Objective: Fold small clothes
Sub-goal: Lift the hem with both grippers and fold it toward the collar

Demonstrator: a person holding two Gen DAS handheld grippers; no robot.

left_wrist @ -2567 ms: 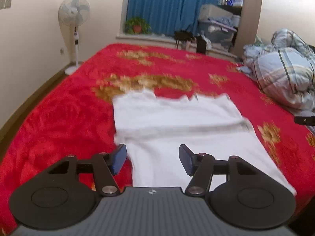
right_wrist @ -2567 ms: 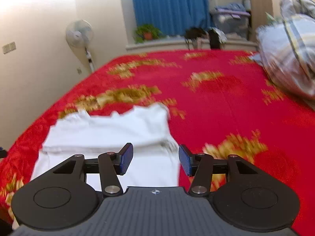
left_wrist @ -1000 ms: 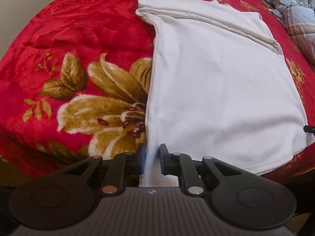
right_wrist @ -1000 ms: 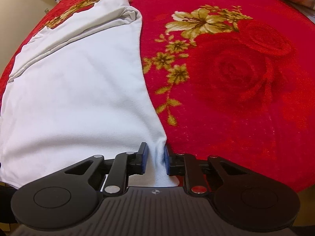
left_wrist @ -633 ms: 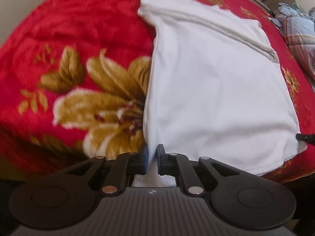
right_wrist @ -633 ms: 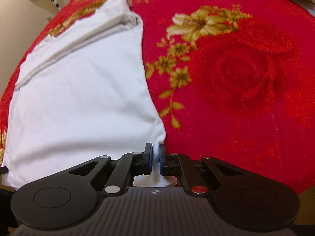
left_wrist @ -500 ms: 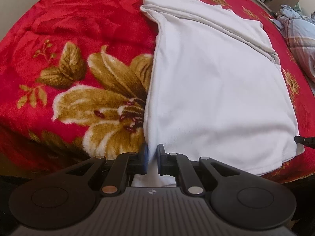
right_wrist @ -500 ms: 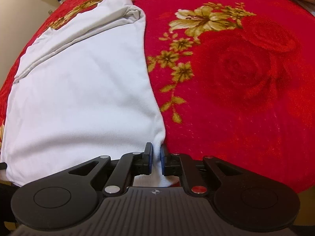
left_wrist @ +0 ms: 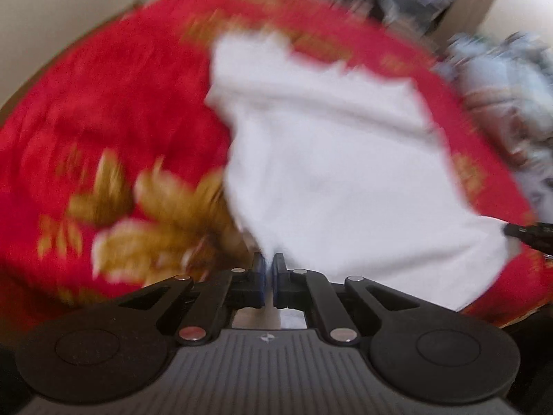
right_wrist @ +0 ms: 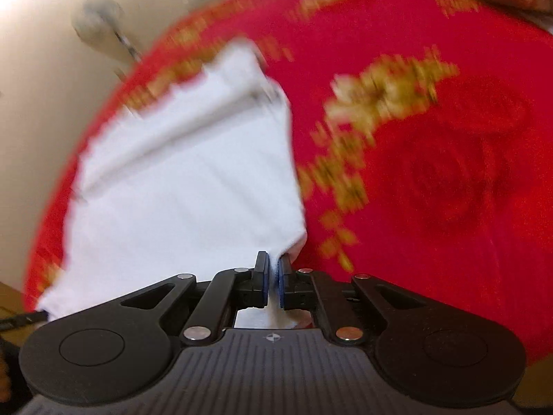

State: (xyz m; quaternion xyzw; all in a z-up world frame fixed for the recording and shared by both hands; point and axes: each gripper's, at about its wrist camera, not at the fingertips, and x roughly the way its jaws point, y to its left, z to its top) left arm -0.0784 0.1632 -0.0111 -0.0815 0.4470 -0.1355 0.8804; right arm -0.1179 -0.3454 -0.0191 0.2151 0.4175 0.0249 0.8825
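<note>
A white shirt (left_wrist: 338, 159) lies spread on the red flowered bedspread (left_wrist: 103, 103), its folded top edge far from me. My left gripper (left_wrist: 269, 266) is shut on the shirt's near left hem corner. My right gripper (right_wrist: 273, 266) is shut on the near right hem corner of the shirt (right_wrist: 186, 186). The hem rises off the bed between the two grippers. The right gripper's tip shows at the right edge of the left wrist view (left_wrist: 528, 233). Both views are blurred by motion.
A crumpled plaid quilt (left_wrist: 508, 97) lies on the bed's far right side. A standing fan (right_wrist: 103, 20) stands by the wall on the left. The bedspread (right_wrist: 449, 173) stretches to the right of the shirt.
Both grippers, shut on the hem corners, have lifted and moved forward. The hem has come off the bed and the views have tilted up toward the far side of the bed.
</note>
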